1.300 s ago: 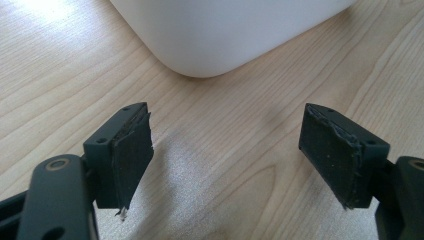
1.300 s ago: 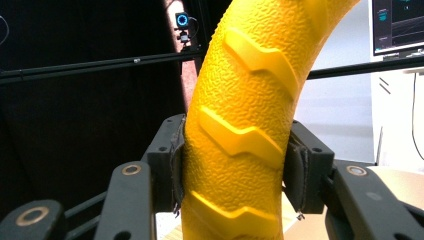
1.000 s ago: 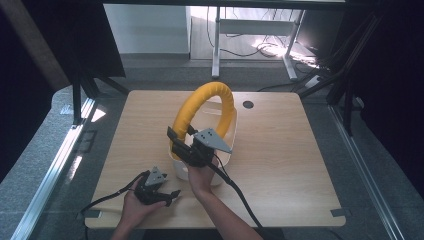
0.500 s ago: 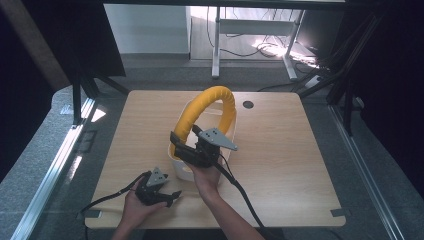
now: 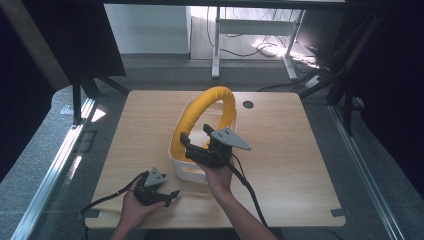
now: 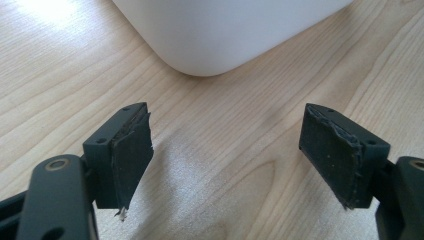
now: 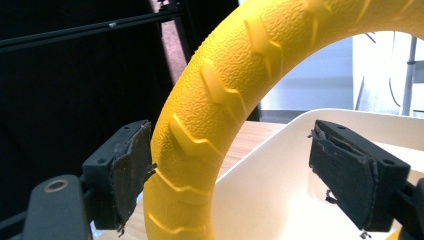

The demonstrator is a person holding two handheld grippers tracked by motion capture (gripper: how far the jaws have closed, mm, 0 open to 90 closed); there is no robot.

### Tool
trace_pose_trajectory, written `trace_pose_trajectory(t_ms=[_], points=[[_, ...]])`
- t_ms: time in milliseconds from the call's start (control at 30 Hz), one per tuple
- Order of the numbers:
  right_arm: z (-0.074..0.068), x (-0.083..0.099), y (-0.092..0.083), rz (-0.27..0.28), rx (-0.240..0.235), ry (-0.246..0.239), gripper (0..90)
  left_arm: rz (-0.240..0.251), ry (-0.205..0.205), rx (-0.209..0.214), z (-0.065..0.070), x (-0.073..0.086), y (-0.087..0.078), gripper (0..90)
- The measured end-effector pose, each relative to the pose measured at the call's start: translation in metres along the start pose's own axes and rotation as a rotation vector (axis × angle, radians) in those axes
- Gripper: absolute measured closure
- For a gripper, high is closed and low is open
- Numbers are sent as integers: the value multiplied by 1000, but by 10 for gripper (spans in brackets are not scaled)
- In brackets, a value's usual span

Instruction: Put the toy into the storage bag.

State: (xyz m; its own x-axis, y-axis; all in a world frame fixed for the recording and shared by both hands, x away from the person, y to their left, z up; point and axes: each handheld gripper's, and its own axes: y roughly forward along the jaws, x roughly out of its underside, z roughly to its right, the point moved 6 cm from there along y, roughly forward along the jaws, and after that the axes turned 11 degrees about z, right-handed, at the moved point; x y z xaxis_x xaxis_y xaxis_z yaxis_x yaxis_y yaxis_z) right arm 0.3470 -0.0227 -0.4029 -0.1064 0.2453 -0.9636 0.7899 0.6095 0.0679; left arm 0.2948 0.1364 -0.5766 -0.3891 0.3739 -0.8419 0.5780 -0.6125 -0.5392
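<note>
Yellow ring (image 5: pixel 205 117) stands on edge in the white tub (image 5: pixel 192 172) at mid-table, arching up and over toward the far side, and my right gripper (image 5: pixel 194 141) has its 2 jaws spread wide around the near-left limb of it, left pad just touching, right pad well clear over the tub, nothing clamped. My left gripper (image 5: pixel 169 196) sits low on the table (image 5: pixel 300 150) just beside the tub's near corner, jaws wide and holding nothing, so I judge the right is the one placed to close across the ring's limb
</note>
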Motion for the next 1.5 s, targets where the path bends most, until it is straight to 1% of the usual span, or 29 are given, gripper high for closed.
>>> trace_pose_trajectory(t_ms=[67, 100, 167, 233, 267, 400, 467, 500, 567, 600, 633, 800, 900, 933, 1033, 1067, 1167, 1200, 1233, 1267, 1300, 1333, 1433, 1467, 1500], points=[[1, -1, -5, -7, -27, 15, 172, 0, 0, -4, -1, 0, 0, 212], [2, -1, -7, -12, -30, 14, 171, 1, 0, -3, 0, 0, 0, 212], [7, -2, -13, -17, -21, -6, 170, -4, 9, 0, 1, 1, 0, 212], [11, -4, -19, -18, -22, -1, 170, -4, 11, 3, 1, 1, -1, 212], [11, -4, -19, -18, -22, -1, 170, -4, 11, 3, 1, 1, -1, 212], [20, -9, -35, -6, -19, -31, 180, 5, 9, 0, 0, -1, -2, 212], [27, -11, -42, -9, -21, -36, 186, 0, 12, -2, 0, 0, -2, 212], [34, -12, -48, -8, -15, -52, 194, -1, 12, -2, 0, 0, -2, 212], [41, -12, -54, -12, -11, -57, 199, -2, 12, -3, 0, 0, -2, 212], [41, -12, -54, -12, -11, -57, 199, -2, 12, -3, 0, 0, -2, 212], [51, -11, -60, -19, -9, -62, 214, -3, 12, -5, 0, 0, -2, 212], [72, -9, -72, -24, 17, -84, 233, -8, 9, -6, 1, 1, -1, 212], [79, -9, -76, -24, 28, -88, 239, -7, 6, -6, 1, 1, -1, 212], [86, -7, -80, -23, 40, -102, 250, -8, 9, -7, 1, 1, -1, 212], [96, -4, -84, -35, 57, -97, 261, -11, 11, -7, 1, 2, 0, 212], [101, -3, -85, -36, 62, -102, 267, -12, 14, -7, 1, 2, 0, 212], [114, 1, -90, -40, 93, -94, 282, -12, 13, -9, 1, 2, 0, 212], [114, 1, -90, -40, 93, -94, 282, -12, 13, -9, 1, 2, 0, 212], [123, 3, -93, -39, 113, -86, 295, -11, 12, -10, 0, 2, 0, 212], [123, 3, -93, -39, 113, -86, 295, -11, 12, -10, 0, 2, 0, 212], [128, 4, -96, -37, 120, -83, 300, -14, 13, -11, 0, 2, 0, 212], [135, 6, -100, -33, 139, -76, 310, -15, 9, -11, 1, 3, 1, 212], [143, 8, -107, -23, 159, -74, 312, -16, 8, -12, 1, 3, 1, 212], [143, 8, -107, -23, 159, -74, 312, -16, 8, -12, 1, 3, 1, 213], [146, 9, -111, -17, 160, -72, 312, -16, 6, -12, 1, 3, 1, 212]])
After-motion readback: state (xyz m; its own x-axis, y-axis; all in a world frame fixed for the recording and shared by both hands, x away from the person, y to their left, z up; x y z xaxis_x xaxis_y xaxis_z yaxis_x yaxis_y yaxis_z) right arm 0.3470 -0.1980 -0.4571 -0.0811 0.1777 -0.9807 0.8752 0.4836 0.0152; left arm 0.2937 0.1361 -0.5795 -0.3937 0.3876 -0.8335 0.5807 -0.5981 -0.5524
